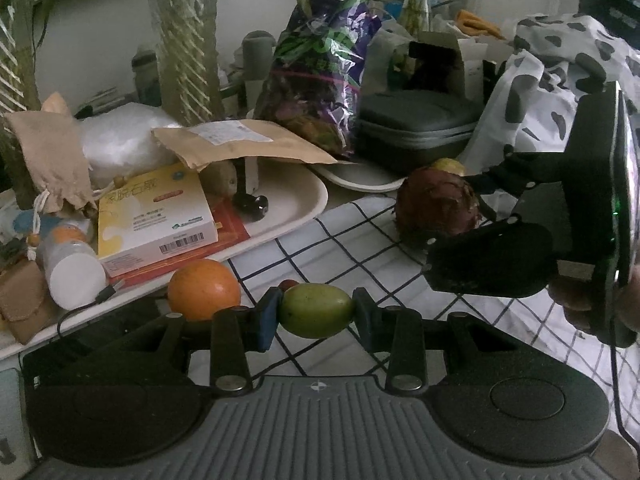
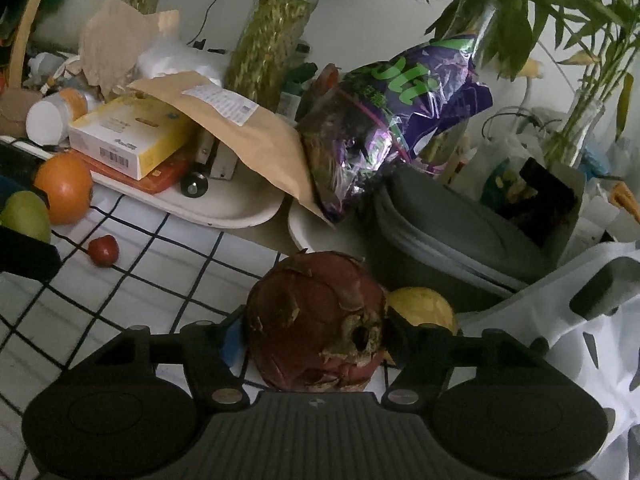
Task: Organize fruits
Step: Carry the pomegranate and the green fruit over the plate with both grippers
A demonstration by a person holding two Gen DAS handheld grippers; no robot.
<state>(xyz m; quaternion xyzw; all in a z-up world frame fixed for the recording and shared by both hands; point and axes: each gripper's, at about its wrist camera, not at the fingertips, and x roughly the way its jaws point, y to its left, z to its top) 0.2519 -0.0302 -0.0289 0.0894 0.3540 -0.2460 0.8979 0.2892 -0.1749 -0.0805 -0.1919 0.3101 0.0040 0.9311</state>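
Left gripper clamping green fruit; right gripper straddling dragon fruit, contact unclear. Squeezing gently, lifting straight, avoiding orange.

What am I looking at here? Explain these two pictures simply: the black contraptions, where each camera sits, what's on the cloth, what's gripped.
No robot here: a person holds two hand-held grippers, each with a fisheye camera looking along its fingers.

The left-wrist picture shows the left gripper shut on a smooth green oval fruit. The right gripper's body appears at that picture's right edge.

The right-wrist picture shows the right gripper with its fingers at either side of a dark red scaly dragon fruit standing on the white cloth with the black grid; whether it is squeezing is unclear.

Also on the cloth: a round orange fruit, a small red fruit and a yellow fruit behind the dragon fruit. Behind, a white oval tray holds boxes.
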